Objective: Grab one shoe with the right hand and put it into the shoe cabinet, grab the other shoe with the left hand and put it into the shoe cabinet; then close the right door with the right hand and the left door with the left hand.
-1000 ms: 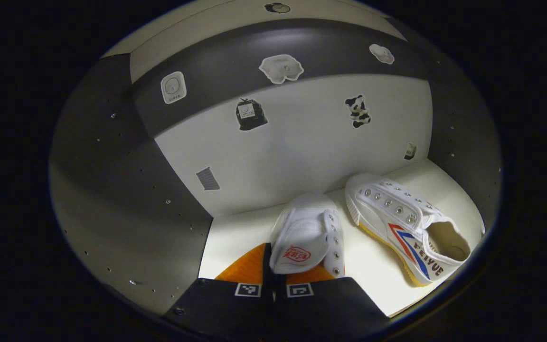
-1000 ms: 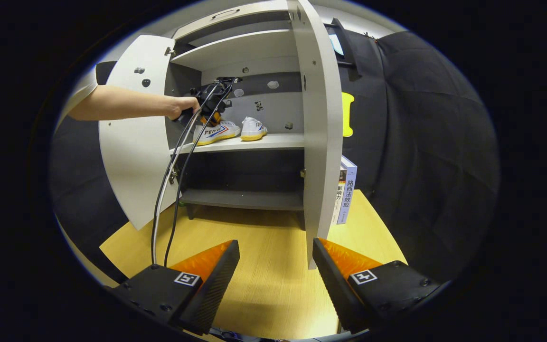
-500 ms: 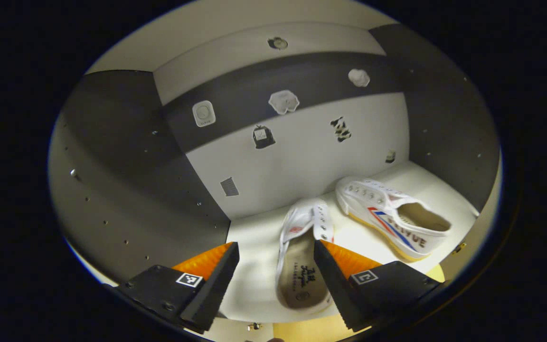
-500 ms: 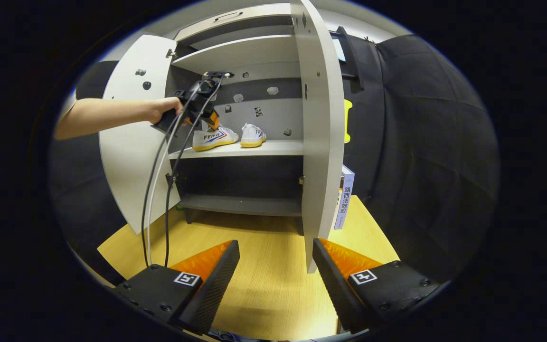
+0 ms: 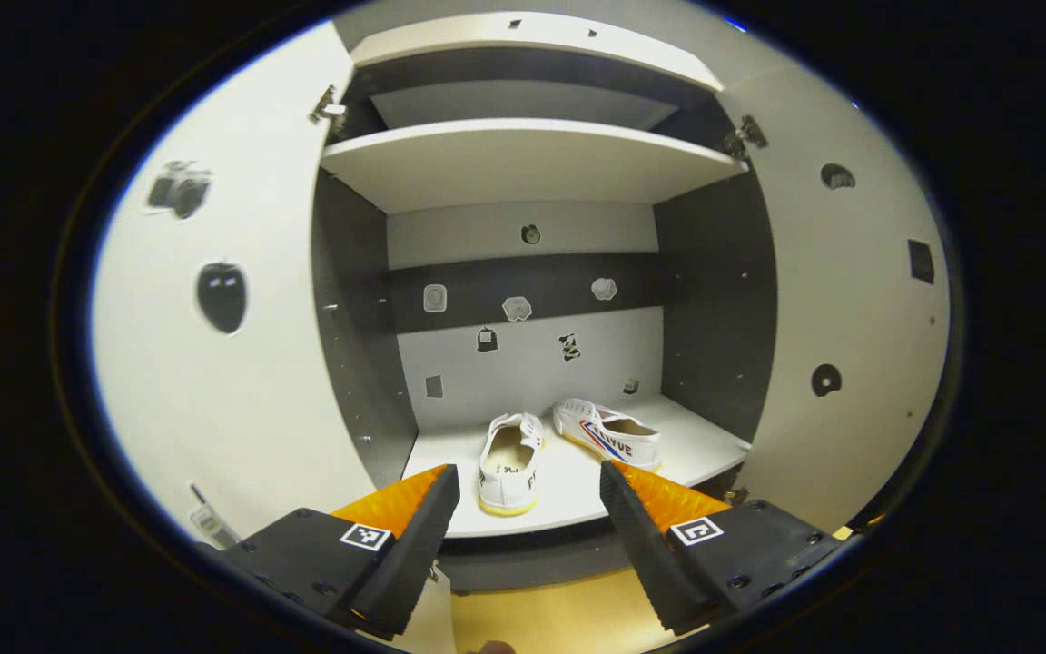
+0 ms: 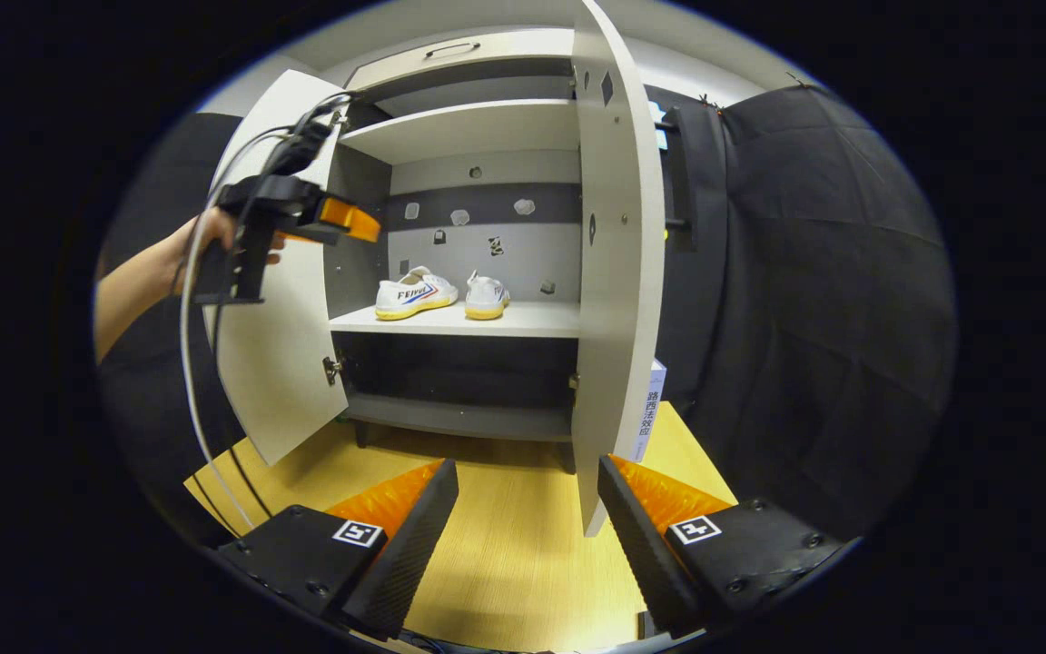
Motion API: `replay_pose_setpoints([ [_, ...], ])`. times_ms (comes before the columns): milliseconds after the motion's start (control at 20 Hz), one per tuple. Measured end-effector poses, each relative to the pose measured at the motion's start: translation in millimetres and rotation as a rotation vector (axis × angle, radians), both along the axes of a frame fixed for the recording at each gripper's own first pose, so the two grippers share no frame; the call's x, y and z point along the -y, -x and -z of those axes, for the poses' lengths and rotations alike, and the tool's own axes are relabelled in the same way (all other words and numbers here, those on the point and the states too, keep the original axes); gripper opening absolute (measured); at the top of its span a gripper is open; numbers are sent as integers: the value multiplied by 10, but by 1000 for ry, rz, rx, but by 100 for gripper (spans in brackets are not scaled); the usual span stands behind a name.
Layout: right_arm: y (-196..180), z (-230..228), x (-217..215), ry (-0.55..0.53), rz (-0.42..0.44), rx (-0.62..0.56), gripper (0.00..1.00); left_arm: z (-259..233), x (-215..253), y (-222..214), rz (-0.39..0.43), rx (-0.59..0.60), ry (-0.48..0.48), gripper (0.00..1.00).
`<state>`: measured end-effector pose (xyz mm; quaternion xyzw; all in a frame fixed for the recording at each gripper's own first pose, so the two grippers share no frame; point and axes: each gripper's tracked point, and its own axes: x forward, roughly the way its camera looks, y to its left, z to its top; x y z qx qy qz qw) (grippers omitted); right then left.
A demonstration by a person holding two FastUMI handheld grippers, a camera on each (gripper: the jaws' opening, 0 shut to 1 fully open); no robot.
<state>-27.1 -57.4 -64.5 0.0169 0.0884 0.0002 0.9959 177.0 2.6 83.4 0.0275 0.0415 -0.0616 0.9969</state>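
Two white canvas shoes rest side by side on the middle shelf [image 5: 668, 454] of the shoe cabinet. One shoe [image 5: 509, 450] points heel-first toward me; the striped shoe [image 5: 609, 433] lies to its right. From the right gripper view the striped shoe [image 6: 416, 294] and the other shoe [image 6: 486, 297] sit on the same shelf [image 6: 532, 320]. Both doors stand open: left door [image 5: 214, 363], right door [image 5: 850, 318]. My left gripper [image 5: 528, 509] is open and empty, outside the cabinet front. My right gripper [image 6: 527, 527] is open and empty over the wooden table, by the right door's [image 6: 614, 272] edge.
The left gripper [image 6: 346, 218], held by a hand [image 6: 214, 241] with trailing cables, hovers before the left door [image 6: 278, 363]. A book [image 6: 646, 413] stands behind the right door. The wooden table [image 6: 505, 545] lies below the cabinet. Upper shelf [image 5: 523, 163] and lower shelf [image 6: 459, 420] hold nothing.
My left gripper let go of the shoe, opened, and pulled back out of the cabinet. The right gripper stayed open and shifted slightly.
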Motion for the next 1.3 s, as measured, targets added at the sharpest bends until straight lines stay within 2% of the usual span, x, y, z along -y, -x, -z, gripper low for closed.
replay_pose_setpoints([
  [150, 100, -299, 148, -5, 66, 45, 98, 167, -42, 502, 23, 27, -2, 96],
  [300, 177, -635, 355, -28, 130, 93, 98, 472, 25, 938, 85, -13, 38, 96],
  [500, 230, -1047, 790, -65, 241, 156, 98, 682, 66, 1295, 141, -10, 41, 96],
  [650, 144, -1289, 1091, -95, 263, 189, 96, 750, 111, 1495, 143, -30, 68, 96],
  [800, 14, -1573, 1416, -125, 253, 246, 97, 725, 102, 1633, 89, -38, 91, 96],
  [1150, -615, -1619, 2038, -142, 215, 192, 98, 637, 100, 1782, -68, -31, 112, 99],
  [1300, -916, -1609, 2084, -160, 186, 165, 98, 704, 115, 1852, -123, -48, 107, 99],
])
